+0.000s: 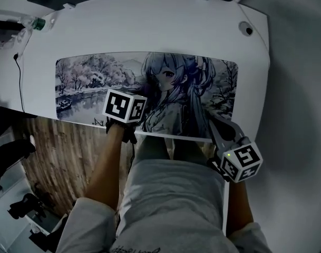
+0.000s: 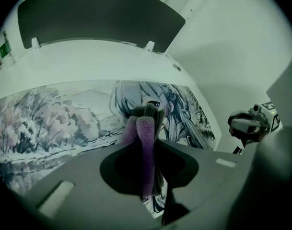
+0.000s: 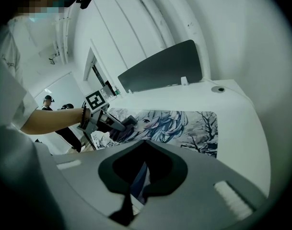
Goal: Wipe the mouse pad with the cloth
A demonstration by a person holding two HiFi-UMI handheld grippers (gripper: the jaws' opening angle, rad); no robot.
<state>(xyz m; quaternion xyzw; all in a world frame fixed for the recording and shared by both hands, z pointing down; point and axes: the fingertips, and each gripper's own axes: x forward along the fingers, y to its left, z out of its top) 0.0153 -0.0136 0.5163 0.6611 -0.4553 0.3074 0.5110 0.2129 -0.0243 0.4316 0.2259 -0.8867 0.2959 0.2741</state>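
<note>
The left gripper [image 2: 146, 110] pinches a soft, fuzzy purple cloth [image 2: 142, 143] by its bunched fold, over the long anime-printed mouse pad [image 1: 86, 83]. The right gripper [image 1: 217, 124], jaws together and empty, sits by the pad's near edge. The cloth looks light and limp, so a bunched grip probably suits it.

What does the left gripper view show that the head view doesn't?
Only the left gripper view: the purple cloth pinched in the left hand-held gripper, seen close up over the mouse pad. Only the head view: the person's lap, the wooden floor and the pad's whole length. Both: the pad, the white desk and the right hand-held gripper.
</note>
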